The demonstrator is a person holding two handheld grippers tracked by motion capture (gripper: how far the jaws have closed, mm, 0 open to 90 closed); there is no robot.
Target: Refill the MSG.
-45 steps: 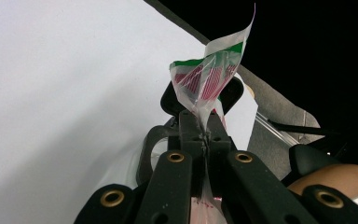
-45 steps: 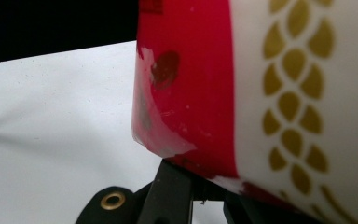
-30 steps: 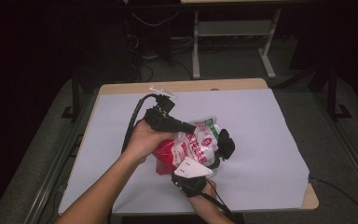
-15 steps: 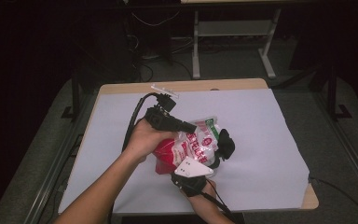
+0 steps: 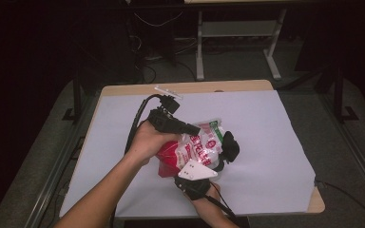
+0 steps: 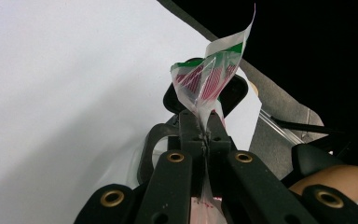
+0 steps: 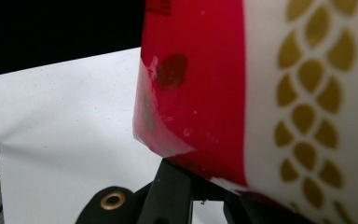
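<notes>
Nothing has moved since the earlier frames: bag, both hands and both grippers sit where they were a second ago.

Nearest the table's front edge, the right gripper (image 5: 218, 159) comes up from the bottom with its grey three-cornered plate (image 5: 198, 170) on top. Its jaws are pinched tight on the lower edge of the snack bag (image 5: 190, 148), seen close in the right gripper view as a red panel beside a white one printed with gold scale-shaped marks (image 7: 307, 107). A clear sealed corner of film sticks out past the red.

Next back, the left gripper (image 6: 204, 133) is held in the person's left hand (image 5: 146, 140). Its jaws are fully closed on the bag's thin top flap (image 6: 212, 74), which rises clear with green and red stripes.

The bag is red and white plastic, held between the two grippers over the middle of the white table cover (image 5: 266, 123), tilted with its top toward the far right. Red lettering runs across the white face in the high view; too small and blurred to read. No brand legible.

A black cable (image 5: 135, 123) trails from the left gripper toward the left.

Beyond: bare wooden tabletop edge (image 5: 204, 87) at the far side, then a dark floor with loose cables and a grey metal stand (image 5: 237, 33). Nothing lies between the camera and the bag except the hands and grippers.
</notes>
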